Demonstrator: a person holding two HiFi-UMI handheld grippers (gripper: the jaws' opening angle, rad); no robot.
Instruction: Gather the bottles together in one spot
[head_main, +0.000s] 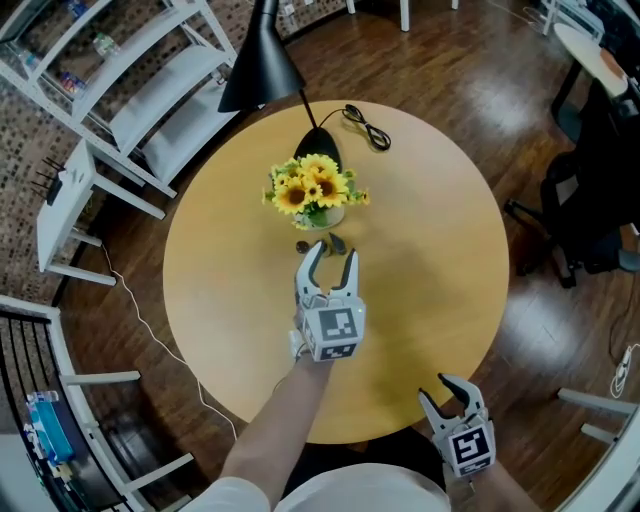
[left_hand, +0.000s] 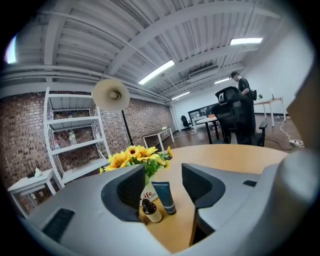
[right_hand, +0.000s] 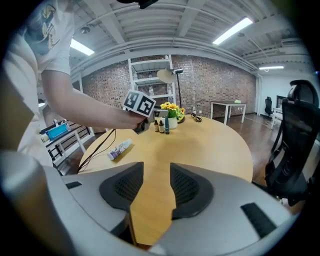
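1. The round table (head_main: 420, 250) carries a vase of sunflowers (head_main: 315, 190)
2. My left claw (head_main: 333, 252) is spread and empty; my right claw (right_hand: 156, 185), part-spread, holds nothing
3. The brown bottle (left_hand: 151, 210) and blue tube (left_hand: 165, 196) stand together by the vase

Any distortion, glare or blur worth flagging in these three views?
Head view: sharp, even light, mild sheen on the floor. Left gripper view: heavy fisheye, dark corners, ceiling lights blown out. Right gripper view: same fisheye; the close sleeve is soft.
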